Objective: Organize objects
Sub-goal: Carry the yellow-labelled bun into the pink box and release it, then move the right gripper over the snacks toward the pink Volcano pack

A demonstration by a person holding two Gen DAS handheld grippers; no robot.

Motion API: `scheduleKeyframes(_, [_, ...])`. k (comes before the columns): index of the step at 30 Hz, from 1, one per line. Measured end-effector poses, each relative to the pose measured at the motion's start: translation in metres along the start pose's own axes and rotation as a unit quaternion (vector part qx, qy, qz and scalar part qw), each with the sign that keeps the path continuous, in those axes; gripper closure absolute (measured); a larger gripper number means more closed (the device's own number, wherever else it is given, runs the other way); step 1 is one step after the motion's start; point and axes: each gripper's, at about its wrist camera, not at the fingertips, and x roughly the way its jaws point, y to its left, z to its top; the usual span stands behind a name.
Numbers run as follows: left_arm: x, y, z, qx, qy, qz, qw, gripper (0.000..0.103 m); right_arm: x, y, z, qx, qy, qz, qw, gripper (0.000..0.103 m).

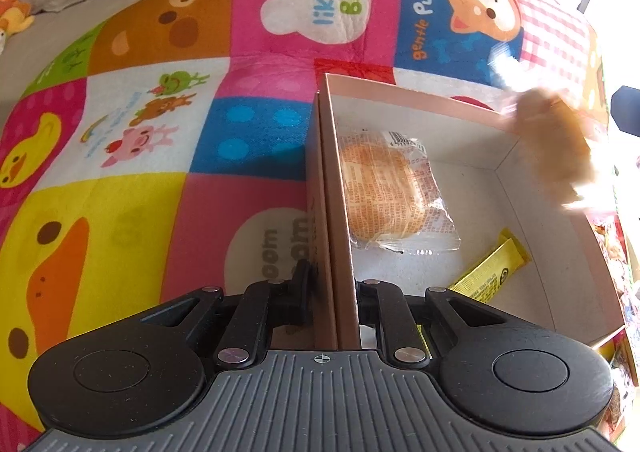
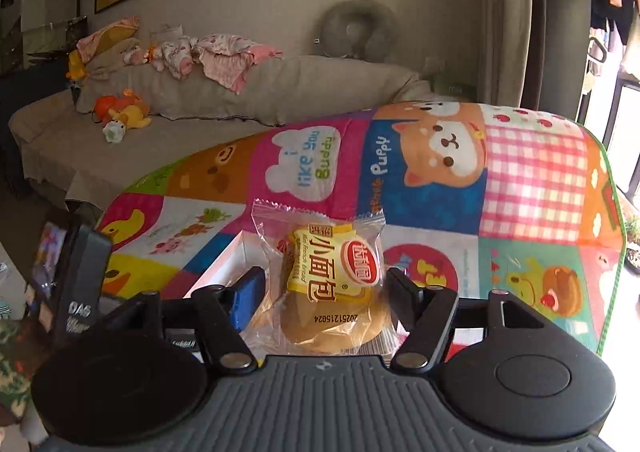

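Two wrist views of the packing step, taken while I carry a second bun toward the box. In the left wrist view my left gripper [image 1: 334,292] is pinched nearly shut on the near side wall of the pink cardboard box [image 1: 416,102], one finger outside the wall and one inside, steadying the box on the patchwork cartoon blanket [image 1: 160,132]. Inside the box a wrapped bun [image 1: 386,198] lies flat on the white floor close to the gripped wall, and two yellow sachets [image 1: 494,264] lie beside it toward the near right. A blurred tan shape [image 1: 554,140] at the box's far right rim is most likely the bun in my other hand, though the smear is too strong to be certain. In the right wrist view the right gripper [image 2: 324,288] holds a packaged mini French bread bun [image 2: 328,284] between its fingers, the jaws at a middling width; the blue-padded finger [image 2: 248,300] touches the wrapper on one side, while contact on the other side is hard to confirm, so I judge the grip light. The bun sits upright between the jaws, its label facing the camera and its crimped top edge above them; a white corner of the box shows just behind it. I judge that the next move calls for bringing this bun over the free floor beyond the first bun, lowering it below the rim, then widening the jaws, while the left hand holds the wall firm.
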Motion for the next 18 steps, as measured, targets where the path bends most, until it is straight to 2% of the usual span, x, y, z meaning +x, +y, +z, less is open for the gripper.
scheduleKeyframes(3, [0.000, 0.001, -0.002, 0.001, -0.004, -0.003, 1.0000, 0.086, 0.020, -0.011, 0.009, 0.029, 0.019, 0.000, 0.999, 0.026])
scheduleKeyframes(5, [0.000, 0.001, -0.003, 0.001, -0.006, -0.003, 1.0000, 0.086, 0.007, -0.021, 0.001, 0.036, 0.006, 0.002, 0.999, 0.026])
scheduleKeyframes(6, [0.000, 0.001, -0.003, 0.001, -0.007, -0.003, 1.0000, 0.086, -0.003, -0.027, -0.006, 0.035, -0.002, -0.006, 0.999, 0.025])
scheduleKeyframes(8, [-0.001, 0.002, -0.004, -0.003, -0.009, -0.005, 0.9999, 0.086, -0.028, -0.041, -0.027, 0.033, -0.016, -0.030, 0.999, 0.017])
scheduleKeyframes(10, [-0.001, 0.002, -0.005, -0.006, -0.012, -0.007, 0.9999, 0.086, -0.050, -0.055, -0.053, 0.034, -0.016, -0.057, 0.998, 0.015])
scheduleKeyframes(14, [-0.001, 0.001, -0.006, -0.008, -0.017, -0.003, 0.9998, 0.086, -0.077, -0.073, -0.112, 0.043, 0.035, -0.099, 0.994, 0.015])
scheduleKeyframes(18, [-0.001, -0.001, -0.006, -0.013, -0.015, 0.005, 0.9998, 0.086, -0.087, -0.070, -0.166, 0.081, 0.101, -0.064, 0.990, 0.015])
